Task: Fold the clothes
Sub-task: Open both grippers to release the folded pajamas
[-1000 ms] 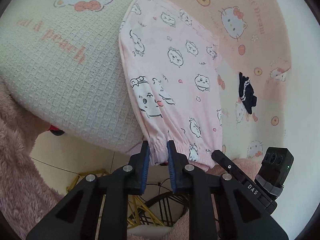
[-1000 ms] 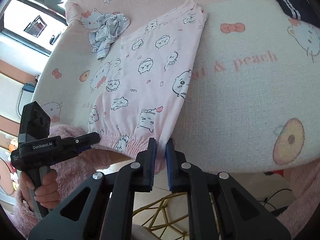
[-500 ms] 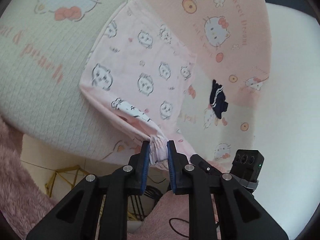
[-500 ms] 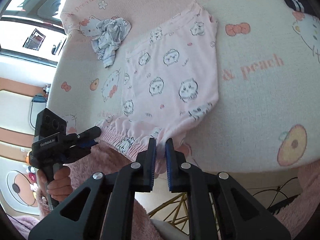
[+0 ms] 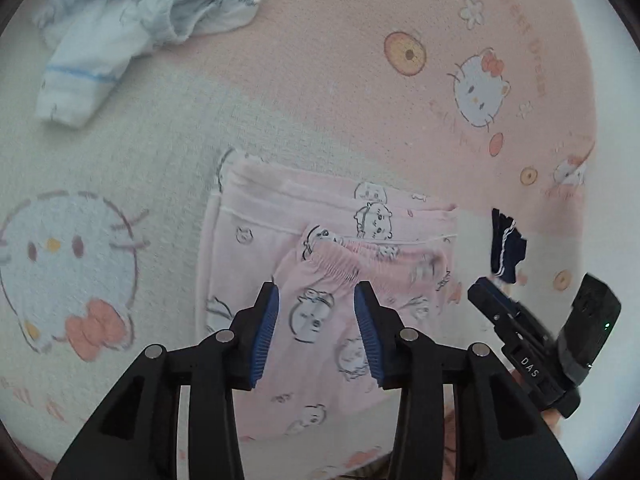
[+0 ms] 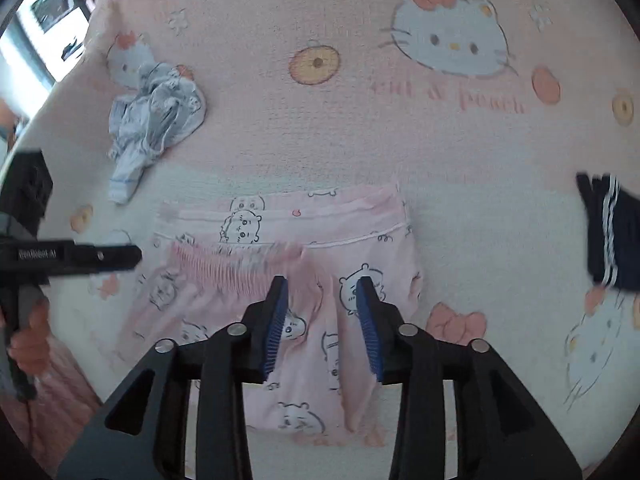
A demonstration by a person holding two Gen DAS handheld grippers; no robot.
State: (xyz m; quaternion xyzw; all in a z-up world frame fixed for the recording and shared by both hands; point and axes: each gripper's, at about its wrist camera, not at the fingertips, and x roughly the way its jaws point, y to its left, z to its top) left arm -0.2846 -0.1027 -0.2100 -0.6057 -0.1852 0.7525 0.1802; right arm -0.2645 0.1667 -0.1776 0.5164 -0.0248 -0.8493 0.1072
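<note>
What you cannot see well at this moment

Your left gripper (image 5: 316, 300) and right gripper (image 6: 322, 294) cover the near part of the pink pajama pants (image 5: 320, 280), so its near edge is hidden. The gathered waistband (image 6: 236, 266) is smeared by motion blur. The dark striped garment (image 6: 612, 232) is cut by the right wrist view's edge, and your hand (image 6: 28, 344) on the other handle is blurred. The crumpled light-blue garment (image 5: 132, 24) is cut at the top.

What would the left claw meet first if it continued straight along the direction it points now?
Most likely the pink pajama pants, folded on the bed cover: they fill the gap of the left claw, whose jaws are opening, free of the cloth. Depth is unclear, but nothing else seems to lie between.
</note>
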